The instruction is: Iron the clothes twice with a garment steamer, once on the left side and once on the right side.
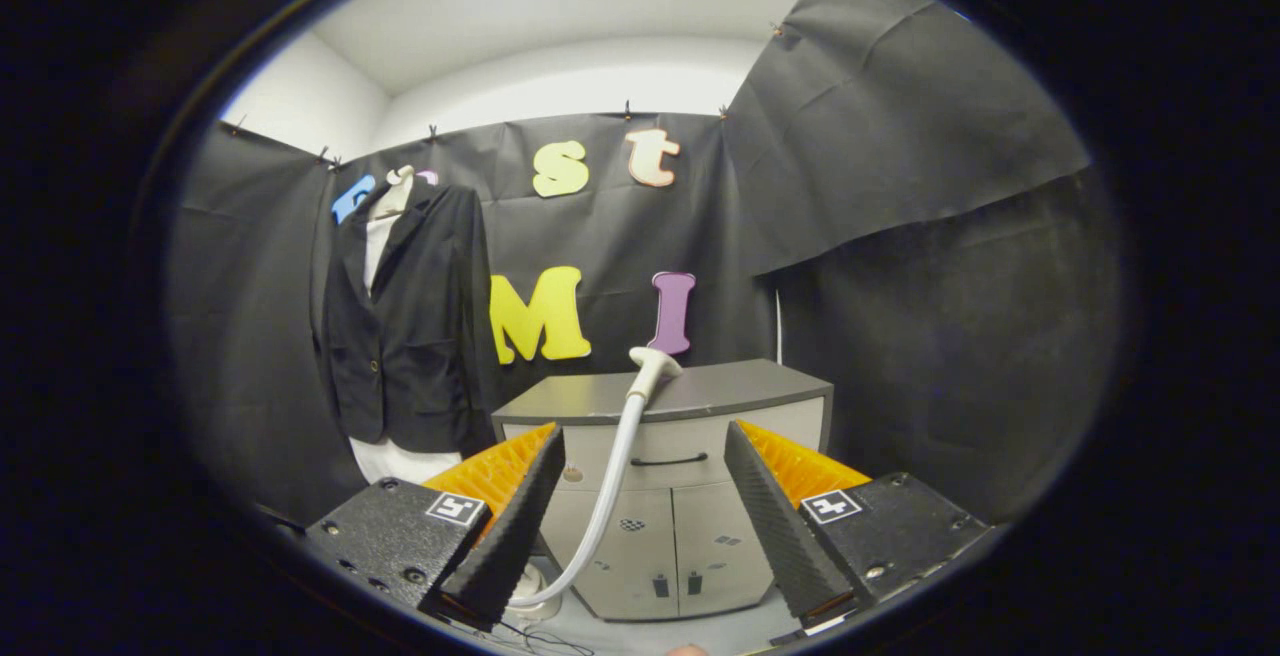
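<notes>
A black blazer (410, 326) over a white shirt hangs on a hanger against the booth wall, beyond my left finger. The white steamer head (653, 368) rests on the front edge of a grey cabinet top (700, 391). Its pale hose (612, 481) runs down in front of the cabinet to a white base (535, 601) on the floor near my left fingertip. My gripper (640, 496) is open, with its black and orange fingers (515, 516) spread wide. The hose and cabinet show in the gap beyond them, and nothing is held.
The grey cabinet (670, 536) has a drawer with a dark handle and two doors below. A thin dark cable (540, 636) lies on the floor by the steamer base. Black cloth walls close in behind and to the right.
</notes>
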Available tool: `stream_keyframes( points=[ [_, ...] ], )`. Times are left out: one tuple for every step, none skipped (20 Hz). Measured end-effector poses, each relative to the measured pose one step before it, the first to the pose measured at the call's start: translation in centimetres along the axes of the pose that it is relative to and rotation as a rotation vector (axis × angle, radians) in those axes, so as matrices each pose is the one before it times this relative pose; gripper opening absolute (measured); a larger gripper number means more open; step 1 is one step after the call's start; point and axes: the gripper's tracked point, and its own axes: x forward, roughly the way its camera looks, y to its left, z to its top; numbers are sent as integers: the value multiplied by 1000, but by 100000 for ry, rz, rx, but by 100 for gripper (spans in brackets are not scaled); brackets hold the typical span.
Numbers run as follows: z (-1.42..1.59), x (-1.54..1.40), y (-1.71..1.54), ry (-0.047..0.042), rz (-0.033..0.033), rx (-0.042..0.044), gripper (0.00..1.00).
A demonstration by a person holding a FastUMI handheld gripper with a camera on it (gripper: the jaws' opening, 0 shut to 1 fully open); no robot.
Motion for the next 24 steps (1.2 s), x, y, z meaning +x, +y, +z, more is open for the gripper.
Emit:
stream_keyframes(
  points=[
    [45, 147, 310, 29, 649, 418, 100],
    [152, 89, 265, -288, 468, 480, 100],
    [61, 182, 208, -235, 346, 272, 100],
    [102, 182, 189, -83, 83, 122, 100],
    [-87, 173, 149, 99, -306, -84, 100],
    [130, 5, 64, -473, -626, -30, 100],
    [147, 241, 141, -730, -626, -139, 100],
    [200, 163, 140, -471, -528, -358, 100],
    [66, 173, 186, -490, -519, -669, 100],
    [127, 179, 106, -315, -881, -639, 100],
    [89, 150, 263, -375, -572, -401, 100],
    [-43, 154, 324, 91, -362, -309, 100],
    [-153, 219, 247, 559, -865, -136, 100],
    [-313, 366, 428, 1572, -512, 981, 100],
    [-622, 218, 625, 2471, 487, 2193, 100],
    [-398, 268, 657, 2141, 695, 2660, 100],
    [-44, 281, 369, 728, -341, 1426, 100],
    [184, 155, 182, -477, -1099, -761, 100],
    [101, 140, 283, -605, -1322, -2409, 100],
    [177, 95, 231, -498, -1580, -2833, 100],
    [78, -53, 360, -159, -902, -2110, 100],
    [-72, 36, 585, 427, -308, -854, 100],
    [-183, 153, 415, 1290, -234, 79, 100],
    [-230, 83, 321, 1634, -636, 565, 100]
  ],
)
